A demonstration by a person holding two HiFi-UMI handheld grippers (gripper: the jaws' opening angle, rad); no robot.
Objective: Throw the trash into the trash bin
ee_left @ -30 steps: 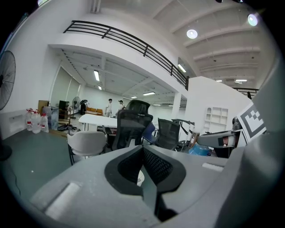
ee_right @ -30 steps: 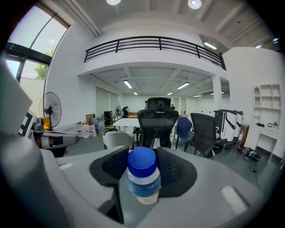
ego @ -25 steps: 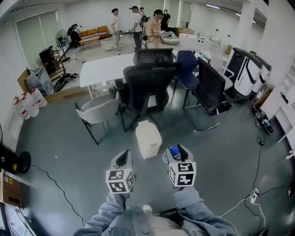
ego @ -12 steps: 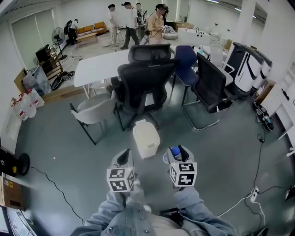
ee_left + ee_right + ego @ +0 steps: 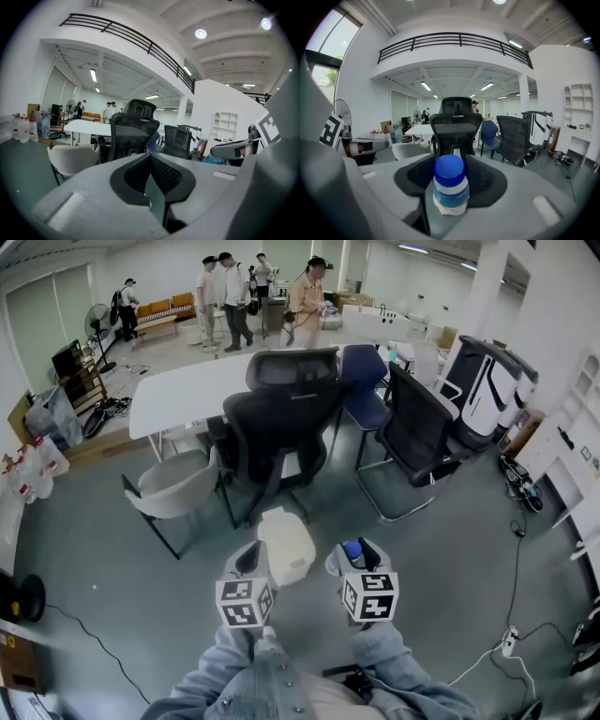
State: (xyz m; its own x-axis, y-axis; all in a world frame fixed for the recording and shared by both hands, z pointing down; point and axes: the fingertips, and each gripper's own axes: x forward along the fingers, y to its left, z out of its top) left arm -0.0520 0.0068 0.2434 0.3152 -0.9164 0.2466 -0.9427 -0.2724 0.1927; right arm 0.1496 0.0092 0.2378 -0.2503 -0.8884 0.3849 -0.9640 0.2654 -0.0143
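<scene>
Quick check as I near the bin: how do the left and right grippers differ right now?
The left gripper has its jaws together with nothing between them, while the right gripper has its jaws spread and closed on a blue-capped plastic bottle. In the head view, the left gripper's tip is right at the edge of the white trash bin, while the right gripper is clear of it, off to its right. Both point forward, side by side.

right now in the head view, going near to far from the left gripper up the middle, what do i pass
left gripper → white trash bin → black office chair → white table → people standing at the back
</scene>
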